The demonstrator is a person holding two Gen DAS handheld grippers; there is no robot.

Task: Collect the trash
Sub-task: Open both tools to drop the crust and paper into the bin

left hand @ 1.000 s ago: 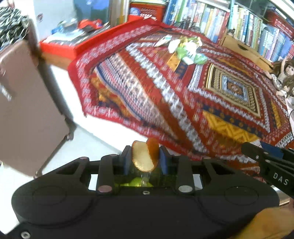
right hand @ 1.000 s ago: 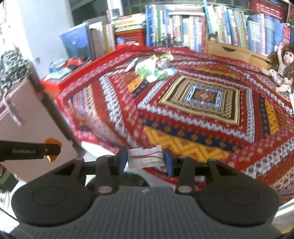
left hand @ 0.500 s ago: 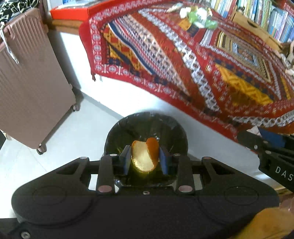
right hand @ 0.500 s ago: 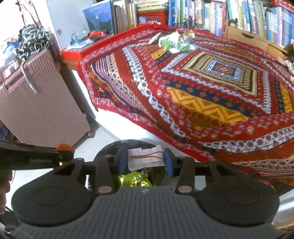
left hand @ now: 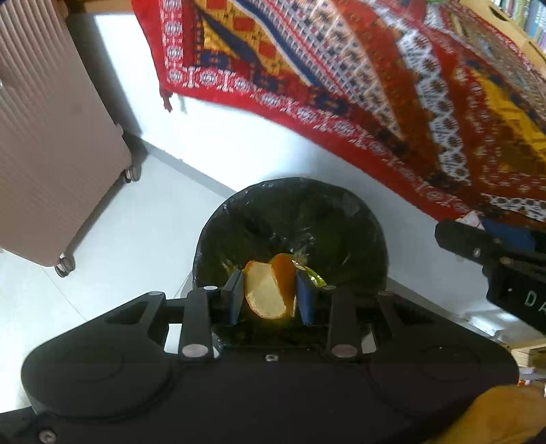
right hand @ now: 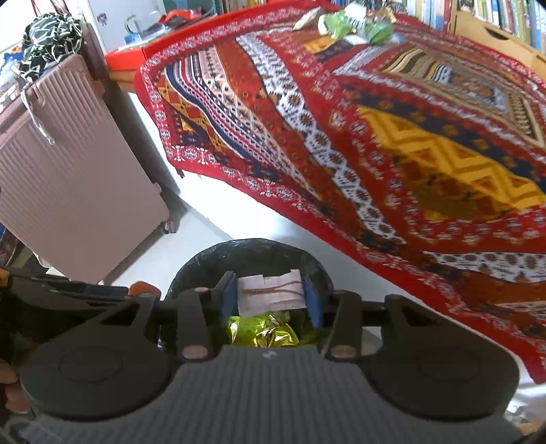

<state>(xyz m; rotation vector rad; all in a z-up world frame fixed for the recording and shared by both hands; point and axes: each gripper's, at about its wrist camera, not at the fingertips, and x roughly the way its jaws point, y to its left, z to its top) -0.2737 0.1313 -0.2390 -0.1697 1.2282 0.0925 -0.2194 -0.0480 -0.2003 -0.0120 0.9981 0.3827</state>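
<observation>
Left claw (left hand: 269, 295) pinched on orange peel (left hand: 268, 293), poised over bin (left hand: 239, 218) mouth directly below. Right claw (right hand: 269, 295) clamped on folded paper scrap (right hand: 269, 293), same bin (right hand: 191, 269) beneath. Both items light; peel curled, springy, held edgewise; paper limp, may cling to pads. More wrappers (right hand: 351, 22) far ahead on cloth-covered surface (right hand: 375, 136).

Left gripper (left hand: 269, 293) clamped on held scrap; right gripper (right hand: 269, 293) likewise; both angled downward, side by side.
</observation>
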